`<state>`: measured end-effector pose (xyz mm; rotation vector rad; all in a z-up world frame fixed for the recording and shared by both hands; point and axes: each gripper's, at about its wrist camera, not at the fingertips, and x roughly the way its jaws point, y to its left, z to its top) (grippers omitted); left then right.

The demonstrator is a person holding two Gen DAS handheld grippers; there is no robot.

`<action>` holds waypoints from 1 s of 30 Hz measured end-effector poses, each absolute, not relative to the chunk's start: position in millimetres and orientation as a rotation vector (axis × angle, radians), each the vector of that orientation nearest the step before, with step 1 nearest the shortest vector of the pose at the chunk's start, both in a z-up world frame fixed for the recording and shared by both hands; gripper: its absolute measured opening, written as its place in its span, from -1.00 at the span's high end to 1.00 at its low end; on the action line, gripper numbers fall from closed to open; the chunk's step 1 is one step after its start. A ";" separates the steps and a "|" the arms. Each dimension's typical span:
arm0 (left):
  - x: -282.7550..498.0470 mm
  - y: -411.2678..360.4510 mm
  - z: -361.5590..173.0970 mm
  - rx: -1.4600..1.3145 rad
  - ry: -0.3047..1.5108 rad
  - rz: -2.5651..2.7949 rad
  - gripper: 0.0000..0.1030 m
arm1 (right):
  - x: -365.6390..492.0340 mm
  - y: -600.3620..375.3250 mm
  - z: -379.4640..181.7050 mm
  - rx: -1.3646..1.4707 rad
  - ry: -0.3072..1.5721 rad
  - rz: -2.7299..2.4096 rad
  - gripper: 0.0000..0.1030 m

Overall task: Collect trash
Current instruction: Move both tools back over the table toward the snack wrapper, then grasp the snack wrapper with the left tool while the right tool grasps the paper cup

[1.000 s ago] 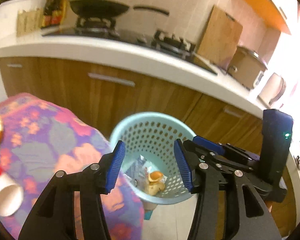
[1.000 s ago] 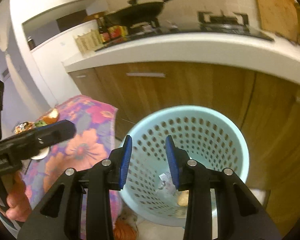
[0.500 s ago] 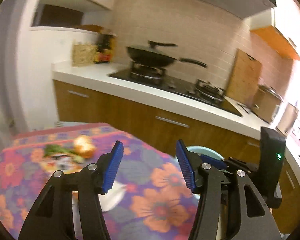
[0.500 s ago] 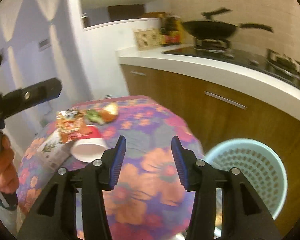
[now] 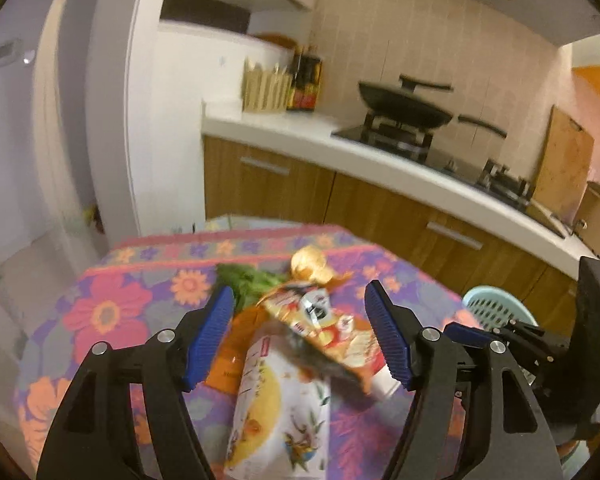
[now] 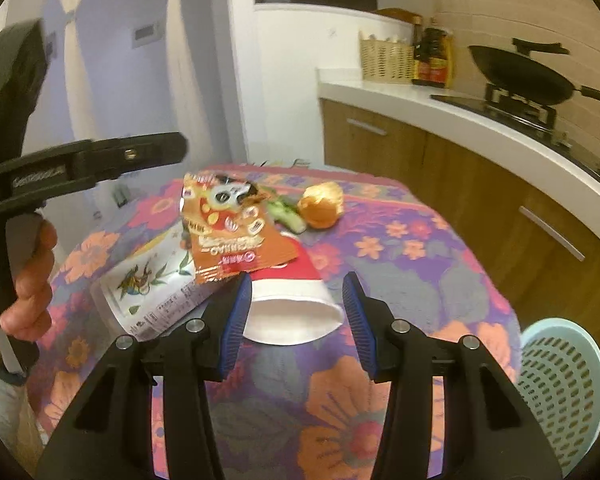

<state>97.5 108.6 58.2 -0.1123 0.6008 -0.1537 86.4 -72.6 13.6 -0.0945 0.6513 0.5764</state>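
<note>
Trash lies on a floral tablecloth point(image 6: 400, 248): an orange snack wrapper point(image 6: 228, 236), a white printed pouch point(image 6: 152, 284), a red-and-white paper cup point(image 6: 296, 300) on its side, orange peel point(image 6: 322, 204) and green vegetable scraps point(image 6: 286, 212). My right gripper point(image 6: 296, 320) is open and empty, just in front of the cup's mouth. My left gripper point(image 5: 300, 336) is open and empty, above the wrapper point(image 5: 320, 328) and pouch point(image 5: 280, 412). A light blue perforated bin point(image 6: 560, 384) stands on the floor at the table's right.
A kitchen counter point(image 5: 380, 160) with wooden cabinets runs behind the table, with a wok point(image 5: 404, 104) on the stove, a basket and bottles. White walls and a doorway lie to the left. The left gripper's handle and the person's hand point(image 6: 32, 280) show in the right wrist view.
Both grippers have swung left from over the bin to the table with the trash. The right gripper has opened wider. Both stay empty.
</note>
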 end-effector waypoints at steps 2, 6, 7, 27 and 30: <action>106.2 110.7 54.0 -0.117 0.630 -0.156 -0.29 | 88.6 -66.2 7.5 -0.110 0.665 0.585 0.06; 126.6 120.3 43.1 -0.168 0.703 -0.171 -0.29 | 91.4 -62.5 0.1 -0.118 0.685 0.594 0.00; 128.9 121.8 40.3 -0.178 0.713 -0.176 -0.27 | 91.3 -63.2 0.3 -0.116 0.685 0.595 0.00; 147.3 120.0 15.1 -0.250 0.797 -0.216 0.89 | 129.0 -61.9 -20.0 -0.202 0.816 0.545 0.00; 147.5 120.1 15.1 -0.254 0.791 -0.221 0.92 | 133.5 -58.6 -22.3 -0.203 0.827 0.532 0.10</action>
